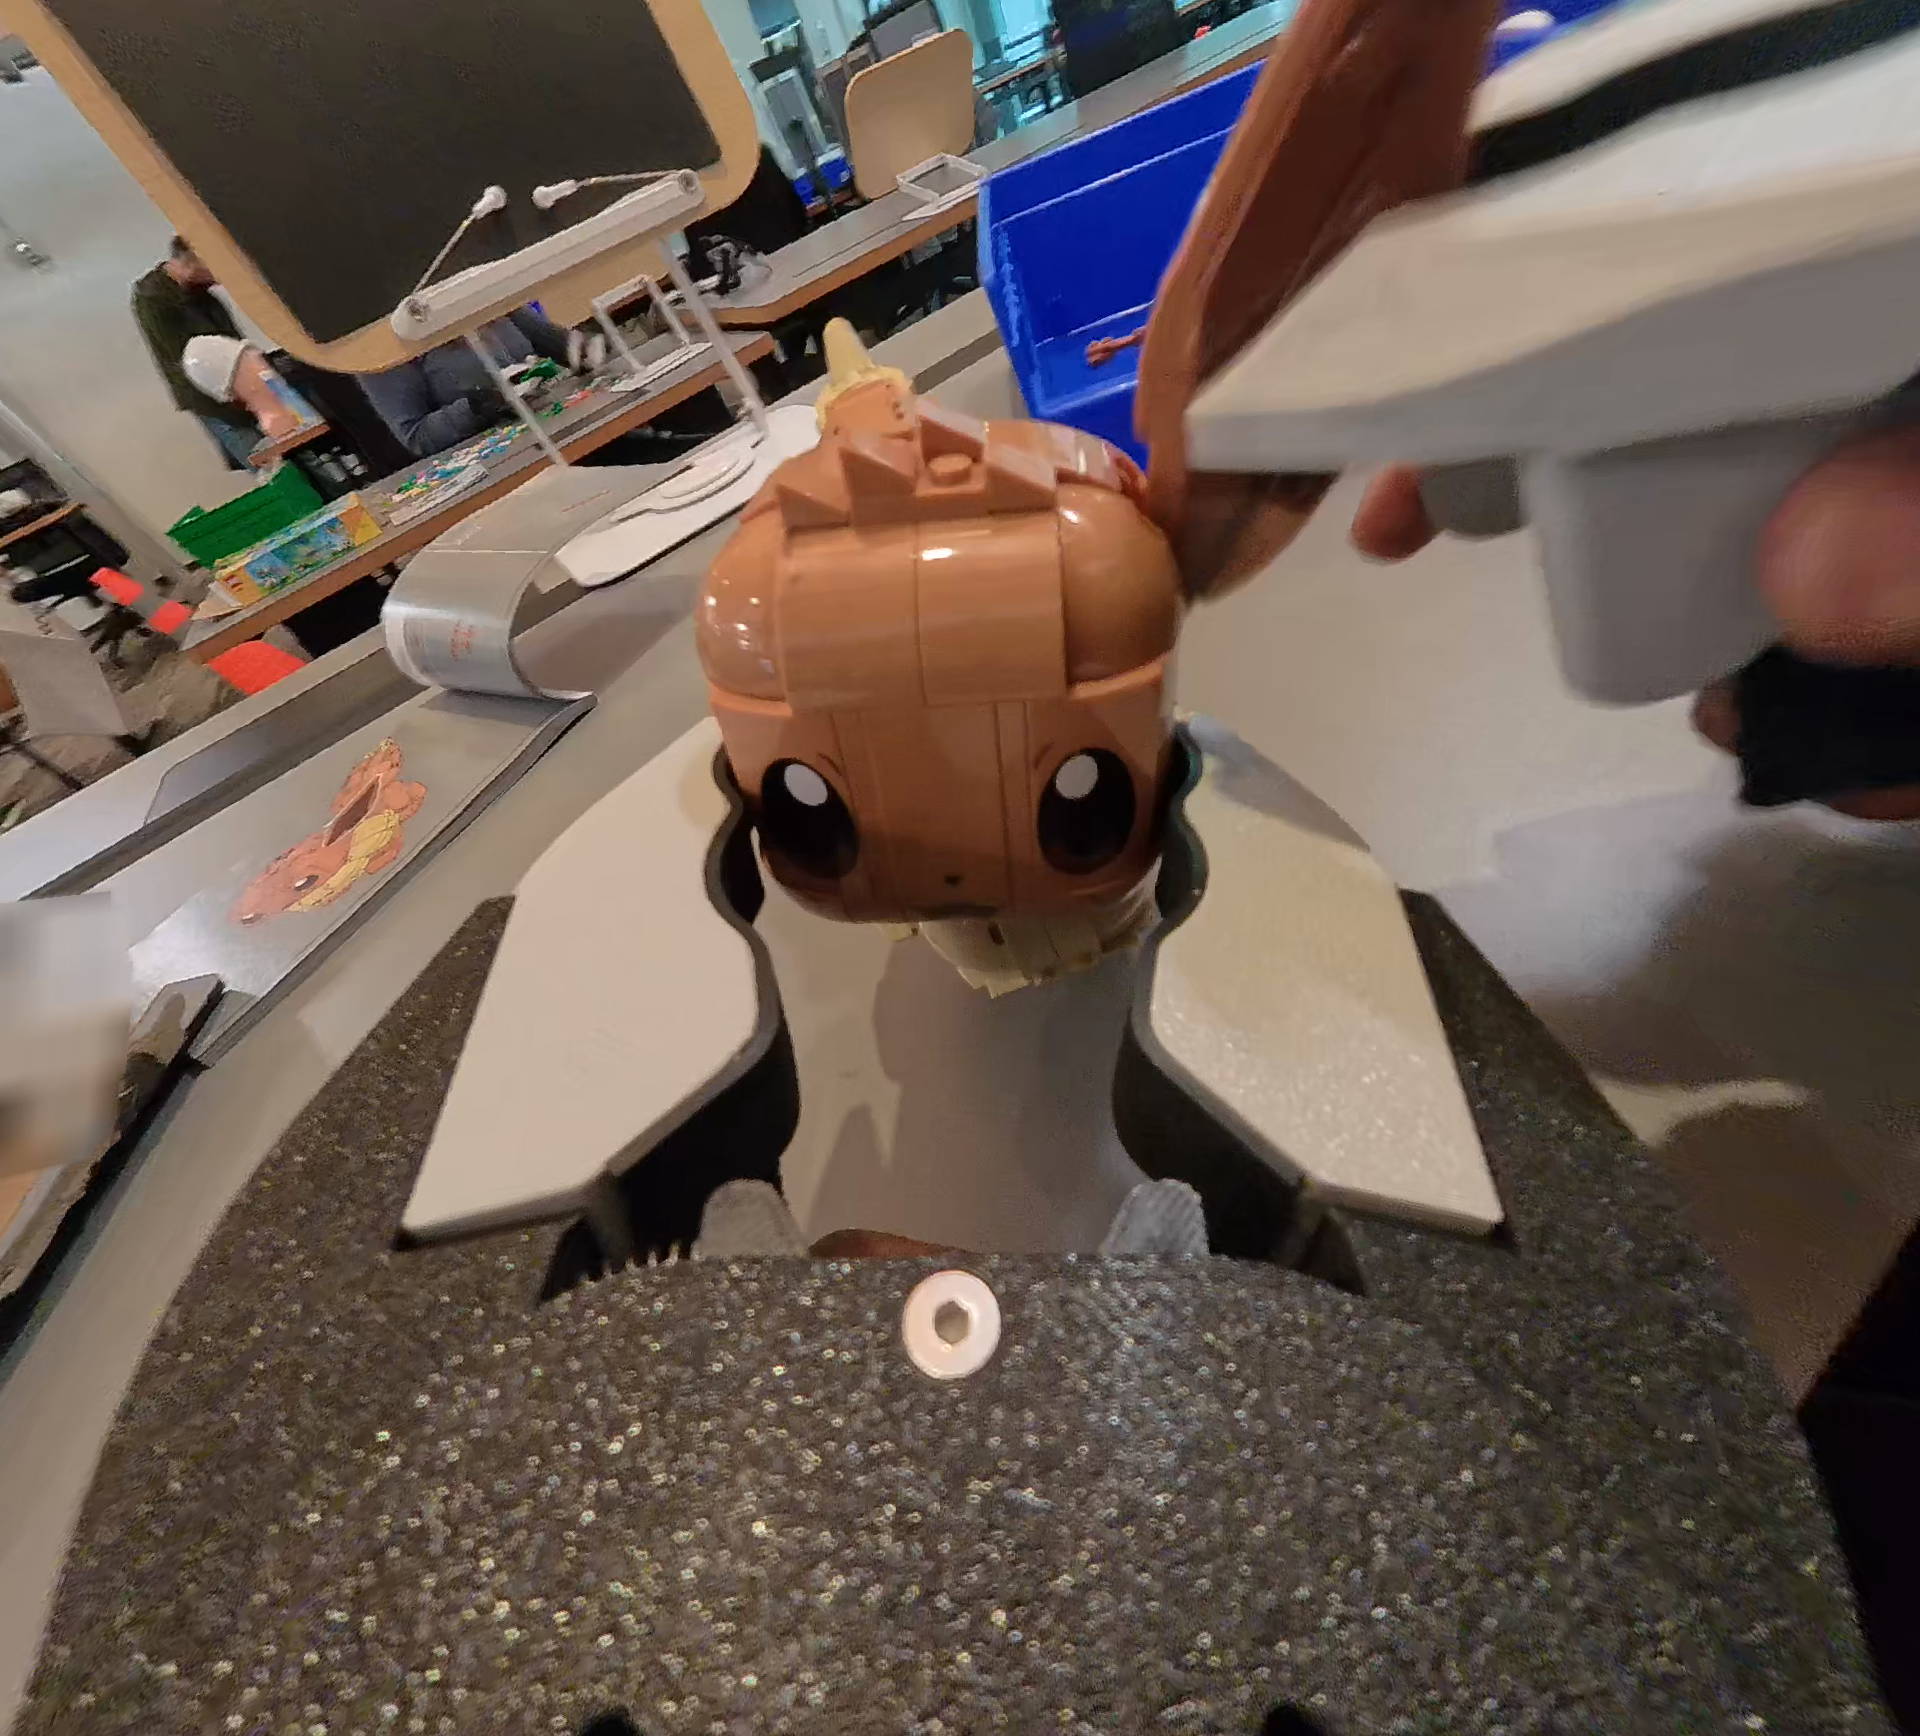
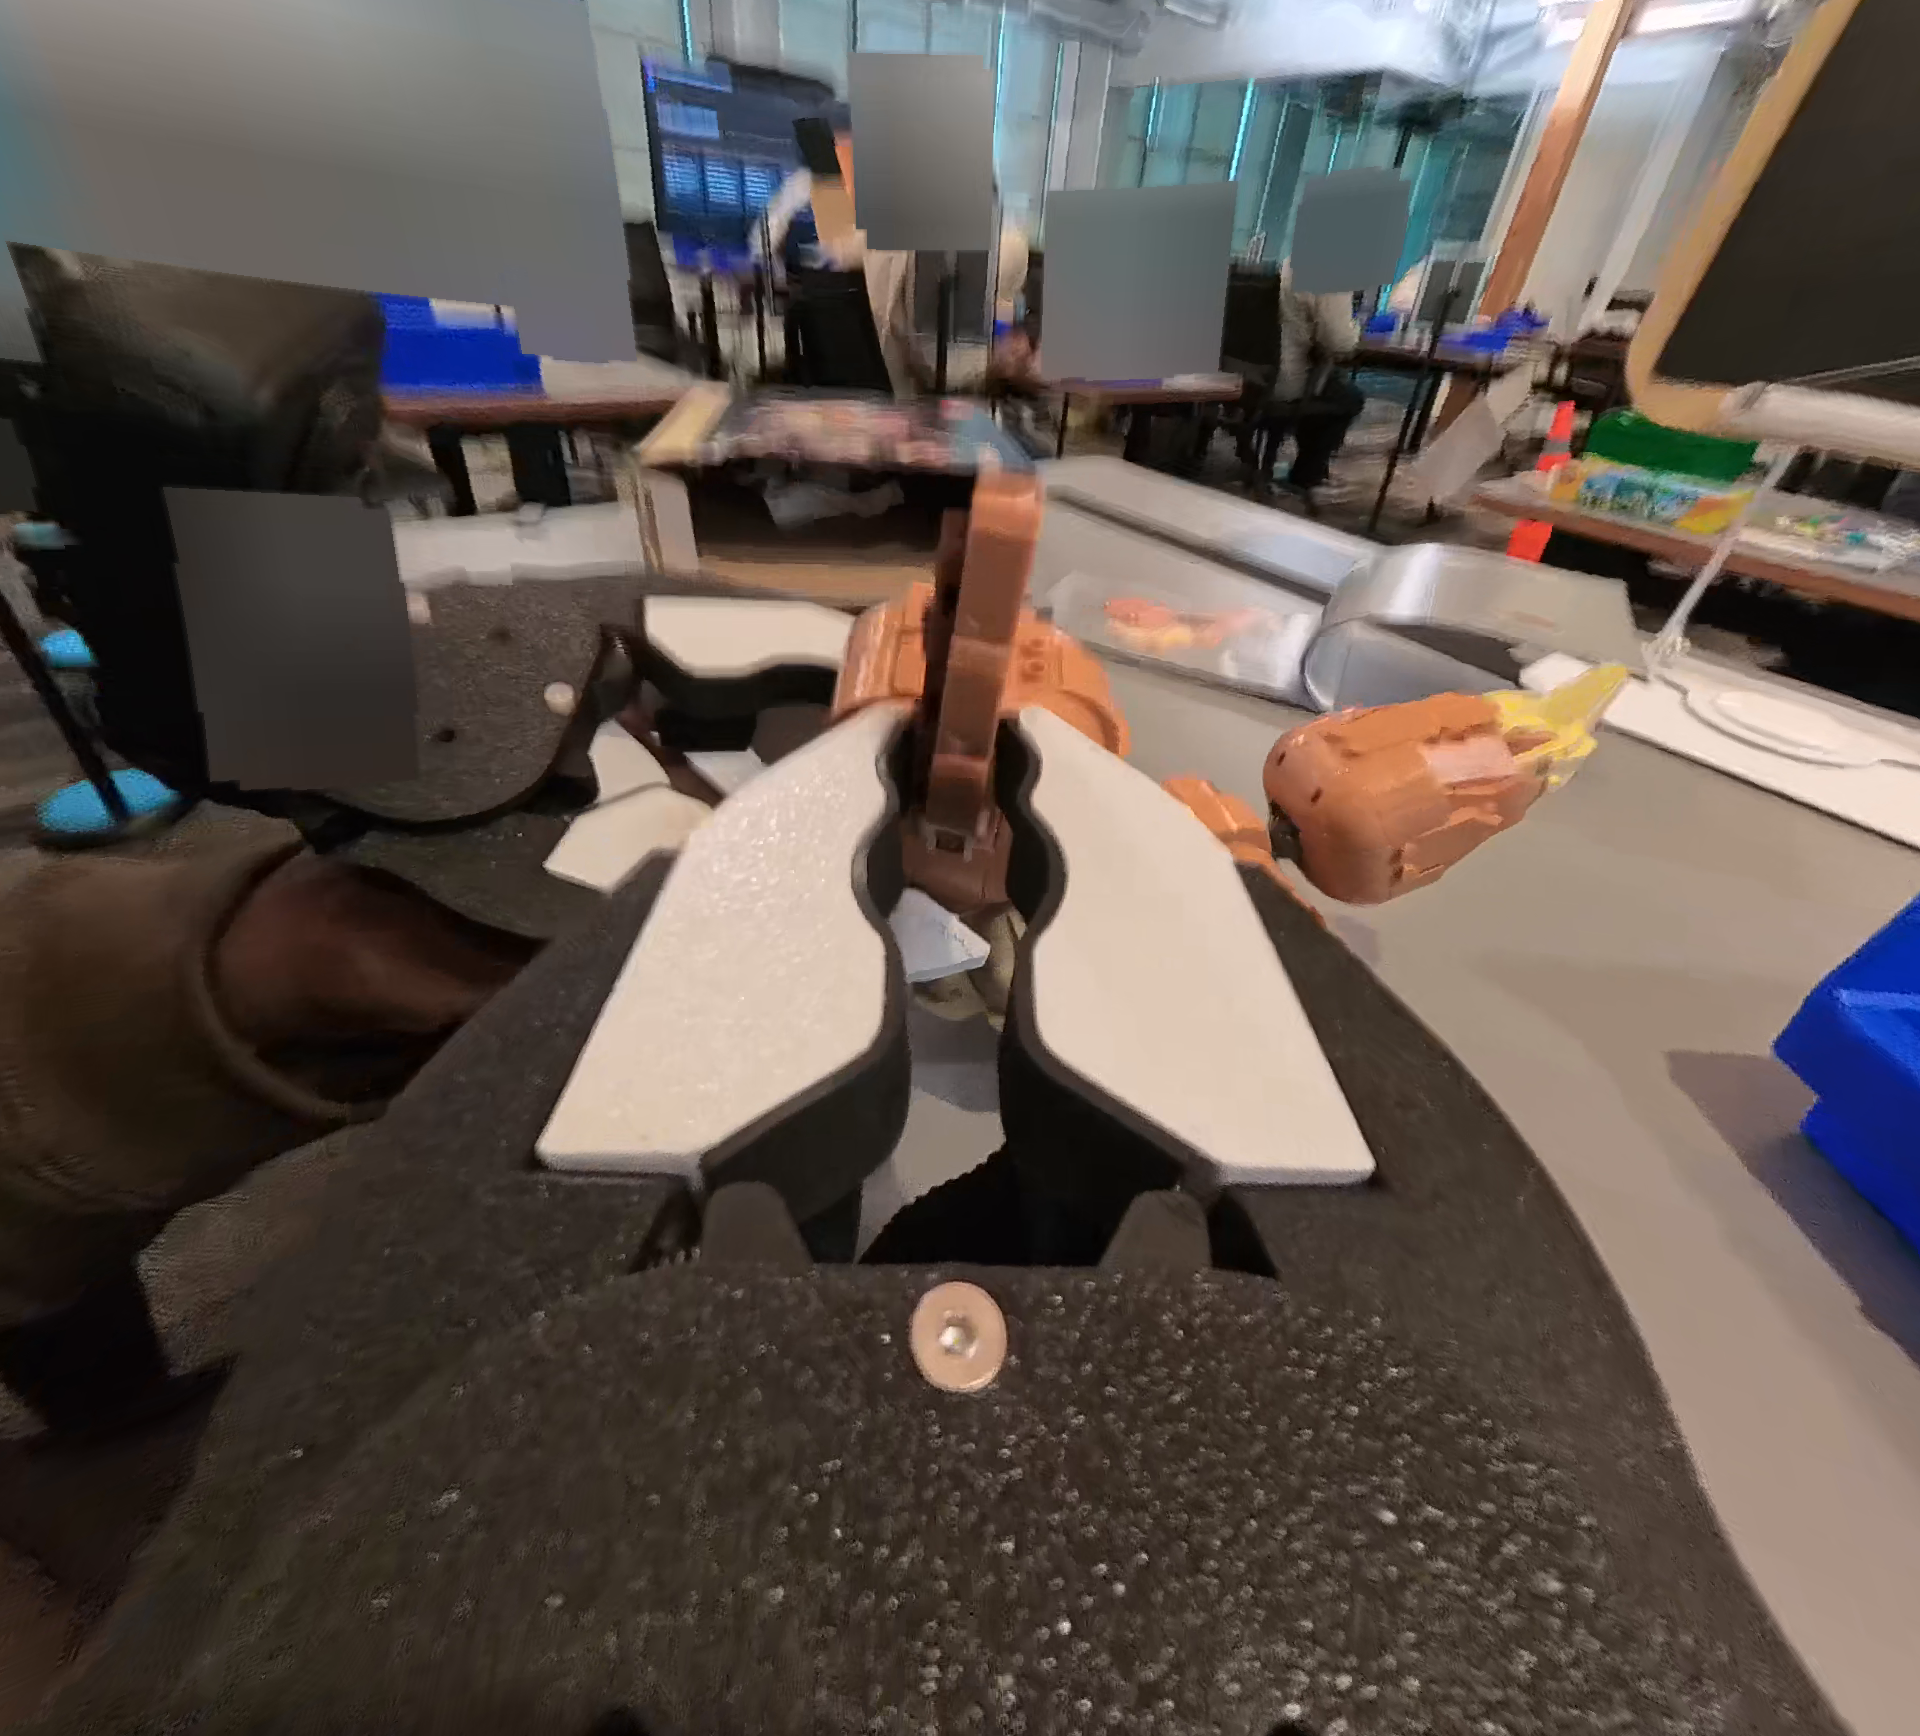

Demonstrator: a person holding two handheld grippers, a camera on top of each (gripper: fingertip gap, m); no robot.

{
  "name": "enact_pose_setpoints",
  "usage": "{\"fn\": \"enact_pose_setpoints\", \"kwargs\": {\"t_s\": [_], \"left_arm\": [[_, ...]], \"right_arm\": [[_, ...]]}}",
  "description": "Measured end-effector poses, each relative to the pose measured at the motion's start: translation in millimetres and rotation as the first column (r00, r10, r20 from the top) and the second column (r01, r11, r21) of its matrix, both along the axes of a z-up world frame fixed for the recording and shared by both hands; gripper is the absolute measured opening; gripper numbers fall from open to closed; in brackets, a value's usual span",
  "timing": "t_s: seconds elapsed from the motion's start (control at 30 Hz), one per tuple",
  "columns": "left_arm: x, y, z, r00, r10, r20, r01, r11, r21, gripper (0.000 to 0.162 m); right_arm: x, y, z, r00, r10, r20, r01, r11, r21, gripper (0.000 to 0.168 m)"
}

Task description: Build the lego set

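Left gripper (image 1: 951,855): one, black speckled body with two pale grey fingers (image 1: 623,969), held level and pointing forward over the grey surface (image 1: 1403,751); the fingers stand at a medium spread and close against the two sides of the brown brick-built creature head (image 1: 935,699), gripping it at cheek level so that its face, with two large black eyes, looks back toward the camera. Right gripper (image 2: 961,813): one, same make, seen from the left wrist view coming in from the upper right at a tilt, with a person's hand (image 1: 1829,585) around its grey handle; its fingers (image 2: 790,938) are drawn narrow and clamp the base of the long brown brick-built ear (image 2: 987,647), which rises upright from between them and meets the top corner of the head on the model's side nearest that gripper. In the right wrist view the left gripper lies just beyond, with a brown sleeve (image 2: 156,1011) at the left edge. Model parts counted: one head, one ear in the grasp, one brown tail section with a yellow tip (image 2: 1423,782) projecting to the right of the head; cream bricks (image 1: 997,948) show under the chin. Other items: one open instruction booklet showing an orange creature picture (image 1: 332,834), lying on the surface to the left; one blue plastic bin (image 1: 1081,273) behind the head; one dark board with tan edge (image 1: 343,45) above the booklet. Further tables and seated persons stand well apart in the background, blurred.
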State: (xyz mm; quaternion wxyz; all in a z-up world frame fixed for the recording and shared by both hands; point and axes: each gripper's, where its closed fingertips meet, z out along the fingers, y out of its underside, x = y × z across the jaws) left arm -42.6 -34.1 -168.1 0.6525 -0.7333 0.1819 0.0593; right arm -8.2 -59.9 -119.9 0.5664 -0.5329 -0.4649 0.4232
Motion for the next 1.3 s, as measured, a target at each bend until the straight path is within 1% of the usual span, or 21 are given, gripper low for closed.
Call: {"fn": "enact_pose_setpoints", "kwargs": {"t_s": [0.07,0.17,0.33,0.43,0.9,1.17,1.3], "left_arm": [[1,0,-1,1.0,0.001,-0.015,-0.001,1.0,0.0,0.075],[2,2,0,1.0,0.015,-0.001,-0.015,1.0,0.0,0.076],[2,3,0,1.0,0.013,0.005,-0.013,1.0,0.0,0.076],[2,5,0,1.0,0.01,0.022,-0.01,1.0,-0.004,0.076],[2,5,0,0.999,0.007,0.041,-0.007,1.0,-0.003,0.077],[1,5,1,0.999,0.014,0.045,-0.013,1.0,-0.002,0.076],[1,4,1,0.999,0.015,0.04,-0.015,1.0,0.0,0.076]], "right_arm": [[0,-1,1,1.0,-0.009,-0.024,0.009,1.0,0.013,0.015],[1,3,3,0.998,-0.03,-0.056,0.03,1.0,0.003,0.015],[3,8,5,0.994,0.029,-0.104,-0.04,0.993,-0.107,0.015],[3,9,6,0.988,0.047,-0.147,-0.067,0.988,-0.137,0.015],[10,8,-1,0.986,0.003,-0.166,-0.017,0.996,-0.084,0.015],[13,8,-9,0.995,-0.019,-0.099,0.015,0.999,-0.038,0.015],[13,9,-10,0.995,-0.009,-0.099,0.004,0.999,-0.047,0.015]]}}
